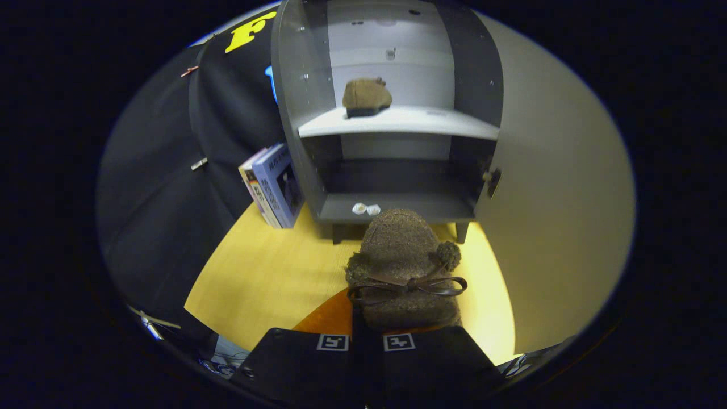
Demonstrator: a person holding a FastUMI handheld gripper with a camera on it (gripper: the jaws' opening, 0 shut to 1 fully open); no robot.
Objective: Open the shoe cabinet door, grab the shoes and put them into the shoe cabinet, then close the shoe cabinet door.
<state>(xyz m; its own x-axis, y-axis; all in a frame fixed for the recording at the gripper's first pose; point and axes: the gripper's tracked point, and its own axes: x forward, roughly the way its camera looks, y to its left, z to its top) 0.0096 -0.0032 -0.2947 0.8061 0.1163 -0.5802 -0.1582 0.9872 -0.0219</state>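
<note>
A brown fuzzy shoe [404, 267] with a dark bow and two pom-poms hangs just ahead of my fingers, toe pointing at the shoe cabinet [295, 85]. My gripper [366, 336] is shut on the shoe's heel end, the two fingers nearly together. The cabinet door [556, 187] stands swung open to the right. A second matching brown shoe [367, 96] rests on the cabinet's pale middle shelf [431, 122]. The lower compartment [397, 187] lies straight beyond the held shoe.
Two small white bits [366, 209] lie on the front lip of the bottom shelf. Books [274, 184] lean against the cabinet's left side. The yellow wooden floor [267, 278] spreads below, with an orange-brown patch [329, 319] beside my fingers.
</note>
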